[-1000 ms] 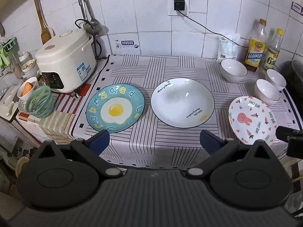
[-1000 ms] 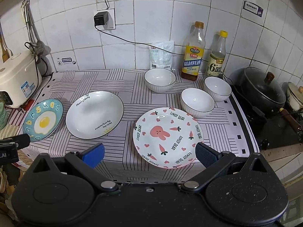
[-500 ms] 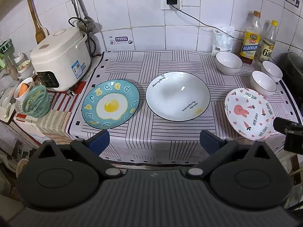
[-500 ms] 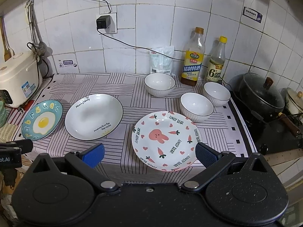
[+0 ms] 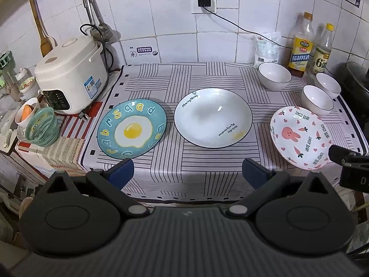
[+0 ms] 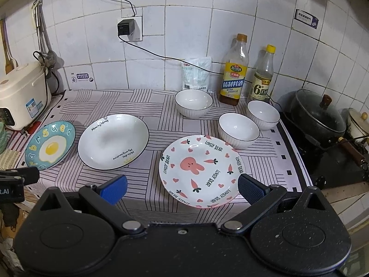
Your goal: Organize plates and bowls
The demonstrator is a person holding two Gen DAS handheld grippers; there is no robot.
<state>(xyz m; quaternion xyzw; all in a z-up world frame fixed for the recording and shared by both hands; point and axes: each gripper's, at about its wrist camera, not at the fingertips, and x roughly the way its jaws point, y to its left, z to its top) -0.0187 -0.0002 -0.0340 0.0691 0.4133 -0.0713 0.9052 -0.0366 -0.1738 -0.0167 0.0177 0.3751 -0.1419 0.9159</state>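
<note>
- Left gripper (image 5: 188, 169): jaws spread wide, nothing held; over the last second it has backed off, so the whole counter now fits its view.
- Lower left of that view: egg plate (image 5: 132, 128) flat on the striped cloth (image 5: 207, 168); white plate (image 5: 212, 117) at centre, apart from it.
- Right: rabbit plate (image 6: 200, 170) near the counter edge; three bowls (image 6: 193, 102) behind, unstacked.
- Right gripper (image 6: 182, 188): wide open, empty, also pulled back slightly.
- Judgement: no dish has shifted; sorting not begun.

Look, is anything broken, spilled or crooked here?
Nothing broken or spilled. Only the bunny plate looks a bit odd: its near rim pokes past the counter's front edge. The three white bowls stand upright.
</note>
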